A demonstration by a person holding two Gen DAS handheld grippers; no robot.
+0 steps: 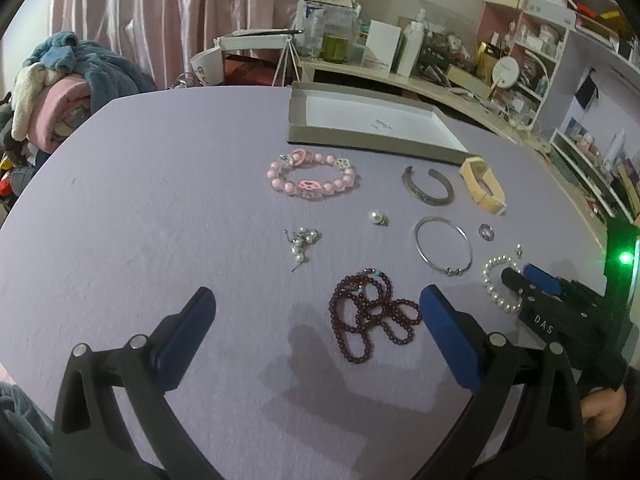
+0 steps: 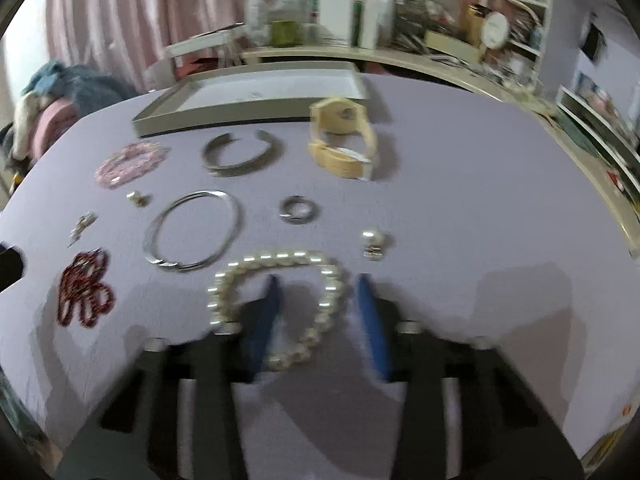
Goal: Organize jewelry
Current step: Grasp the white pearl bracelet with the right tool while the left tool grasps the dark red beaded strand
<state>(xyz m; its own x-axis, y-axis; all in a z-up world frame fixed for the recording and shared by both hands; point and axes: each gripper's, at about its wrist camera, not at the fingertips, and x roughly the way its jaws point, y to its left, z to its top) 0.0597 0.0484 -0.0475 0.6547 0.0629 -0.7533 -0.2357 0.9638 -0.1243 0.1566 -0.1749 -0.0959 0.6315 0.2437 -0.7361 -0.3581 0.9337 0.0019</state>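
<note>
A white pearl bracelet [image 2: 276, 260] lies on the lilac table [image 2: 460, 184]. My right gripper [image 2: 318, 278] straddles its right strand, one blue finger [image 2: 268, 312] inside the loop and the other outside. A gap shows on both sides of the pearls, so it is open. From the left wrist view the right gripper [image 1: 520, 276] sits low over the pearl bracelet [image 1: 490, 280] with its jaws narrow. My left gripper [image 1: 316, 292] hovers wide open and empty, with a dark red bead necklace [image 1: 372, 316] lying ahead between its fingers.
A shallow grey tray [image 1: 372, 144] stands at the back. In front of it lie a pink bead bracelet [image 1: 310, 178], silver cuff [image 1: 428, 194], cream watch [image 1: 482, 188], thin bangle [image 1: 452, 270], small ring [image 1: 486, 232], pearl ring [image 1: 376, 217] and pearl earrings [image 1: 300, 242]. Cluttered shelves stand behind.
</note>
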